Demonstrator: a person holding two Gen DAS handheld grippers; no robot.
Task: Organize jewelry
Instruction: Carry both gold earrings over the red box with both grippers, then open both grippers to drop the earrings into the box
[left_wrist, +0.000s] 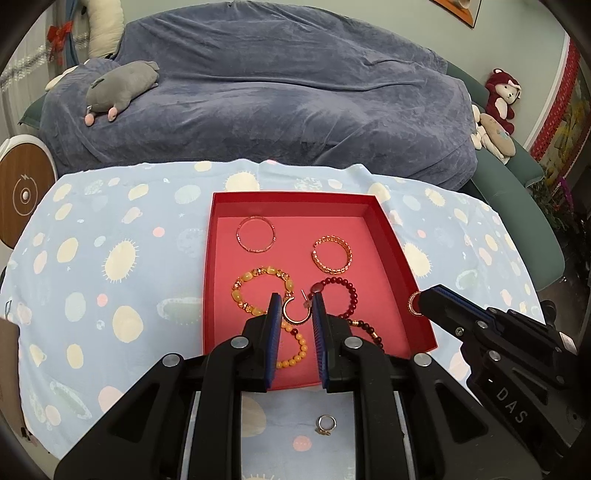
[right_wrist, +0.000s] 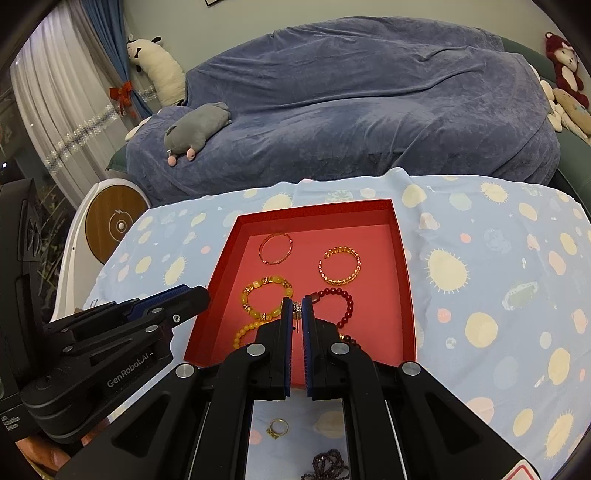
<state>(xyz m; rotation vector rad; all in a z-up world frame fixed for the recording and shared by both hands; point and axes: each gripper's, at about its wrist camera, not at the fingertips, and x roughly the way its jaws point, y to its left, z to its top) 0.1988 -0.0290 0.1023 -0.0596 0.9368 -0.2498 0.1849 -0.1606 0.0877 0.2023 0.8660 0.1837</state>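
The left gripper (left_wrist: 296, 306) pinches a light, stiff hoop earring (left_wrist: 294, 311) across its rim above the red tray (left_wrist: 391, 236); the right gripper (right_wrist: 297, 309) clamps a tiny, slippery stud earring (right_wrist: 297, 307).

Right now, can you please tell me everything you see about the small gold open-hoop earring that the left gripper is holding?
The small gold open-hoop earring is a thin, shiny, metal-looking C shape, with its gap toward the upper right. A straight post with a small clear backing rises from its right end. It sits pinched between the blue pads of the left gripper, lifted above the red tray, touching nothing else.
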